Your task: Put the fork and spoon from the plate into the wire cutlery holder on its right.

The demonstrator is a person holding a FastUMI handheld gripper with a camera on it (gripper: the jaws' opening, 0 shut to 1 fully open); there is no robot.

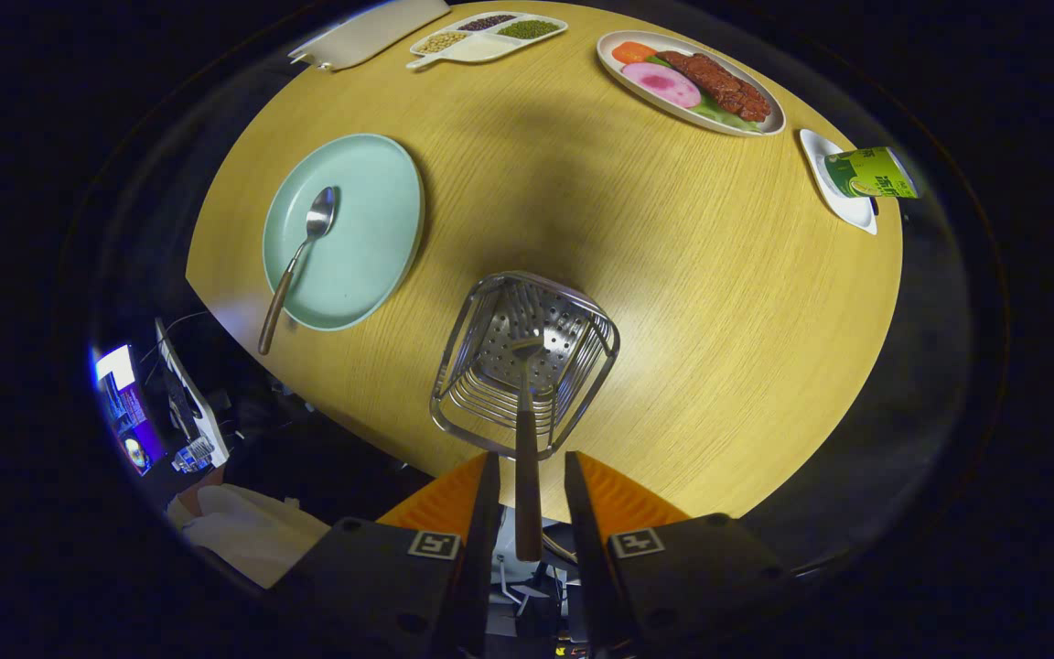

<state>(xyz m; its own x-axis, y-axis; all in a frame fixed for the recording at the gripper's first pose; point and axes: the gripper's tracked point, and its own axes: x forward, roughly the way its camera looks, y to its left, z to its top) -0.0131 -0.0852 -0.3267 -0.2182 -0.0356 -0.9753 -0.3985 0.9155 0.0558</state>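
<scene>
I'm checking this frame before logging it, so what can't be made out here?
- Fork head: seen end-on inside the wire cutlery holder, so its tines are unclear.
- Hand-held gripper: fingers flank the fork handle with gaps; contact cannot be confirmed.
- Spoon handle end: runs off the plate into shadow.

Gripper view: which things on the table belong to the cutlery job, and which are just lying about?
Job:
fork, head down in the wire cutlery holder, handle between the open fingers of the hand-held gripper
spoon lying on the green plate

Lying about:
oval food platter
divided bean dish
green cup on a white saucer
</scene>
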